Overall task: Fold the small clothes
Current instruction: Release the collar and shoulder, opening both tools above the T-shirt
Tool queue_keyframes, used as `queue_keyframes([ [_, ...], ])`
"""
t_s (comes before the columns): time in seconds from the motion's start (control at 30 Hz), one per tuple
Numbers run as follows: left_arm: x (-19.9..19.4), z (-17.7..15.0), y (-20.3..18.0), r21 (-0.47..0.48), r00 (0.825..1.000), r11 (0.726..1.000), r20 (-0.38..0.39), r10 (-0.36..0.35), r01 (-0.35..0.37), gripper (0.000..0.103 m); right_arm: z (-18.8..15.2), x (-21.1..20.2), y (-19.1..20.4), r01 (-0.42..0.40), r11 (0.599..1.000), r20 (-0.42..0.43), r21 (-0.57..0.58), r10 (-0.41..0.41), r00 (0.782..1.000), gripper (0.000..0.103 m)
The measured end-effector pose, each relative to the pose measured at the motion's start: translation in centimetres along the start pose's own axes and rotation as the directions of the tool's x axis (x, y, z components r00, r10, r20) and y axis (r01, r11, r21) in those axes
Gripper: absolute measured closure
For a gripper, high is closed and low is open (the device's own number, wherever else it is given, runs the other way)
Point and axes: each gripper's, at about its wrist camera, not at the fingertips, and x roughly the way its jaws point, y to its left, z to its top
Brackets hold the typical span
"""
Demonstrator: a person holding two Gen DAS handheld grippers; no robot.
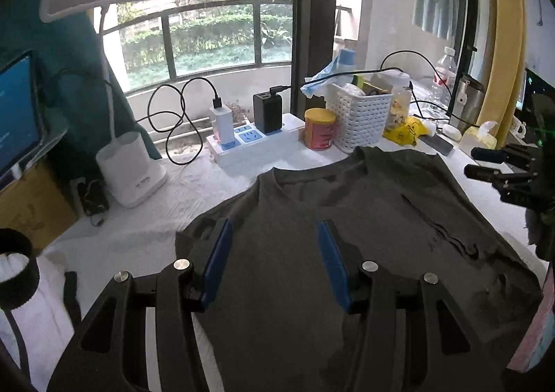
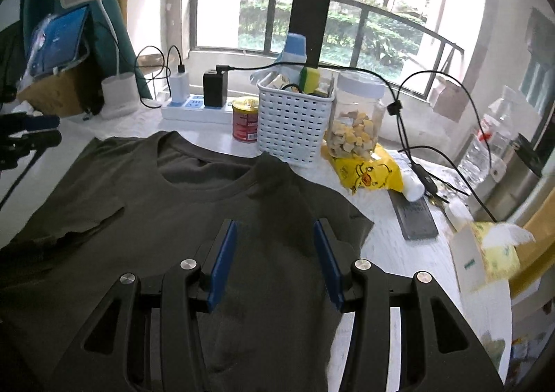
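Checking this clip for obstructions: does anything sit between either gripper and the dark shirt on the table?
Nothing visible does. The dark shirt lies spread on the white table directly under the open left gripper and the open right gripper. The red can and white basket stand beyond the collar, out of the way.

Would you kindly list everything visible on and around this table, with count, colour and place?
T-shirt: one, dark olive, spread flat on the table, sleeves folded inward.
Table cover: one, white.
Desk lamp: one, white, far left.
Power strip: one, white with blue sockets, two chargers plugged in.
Tin can: one, red and yellow, beside the basket.
Basket: one, white, behind the collar.
Snack jar: one, clear, right of the basket.
Yellow bag: one, below the jar.
Water bottle: one, clear, far right.
Left tongs: open, above the shirt.
Right tongs: open, above the shirt.
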Motion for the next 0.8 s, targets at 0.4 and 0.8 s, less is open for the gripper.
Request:
queue_keyframes([
  [0.4, -5.1, -4.3, -0.7, -0.036, 0.998, 0.999, 0.045, -0.037, 0.039, 0.051, -4.3, -5.7, 0.7, 0.047, 0.998, 0.011, 0.043, -0.048, 0.999, 0.054],
  [0.8, -8.4, -10.6, -0.8, -0.090, 1.000, 0.996, -0.006, -0.021, 0.021, 0.051, -9.7, -9.7, 1.1, 0.071, 0.995, -0.029, 0.069, -0.069, 0.997, 0.054],
])
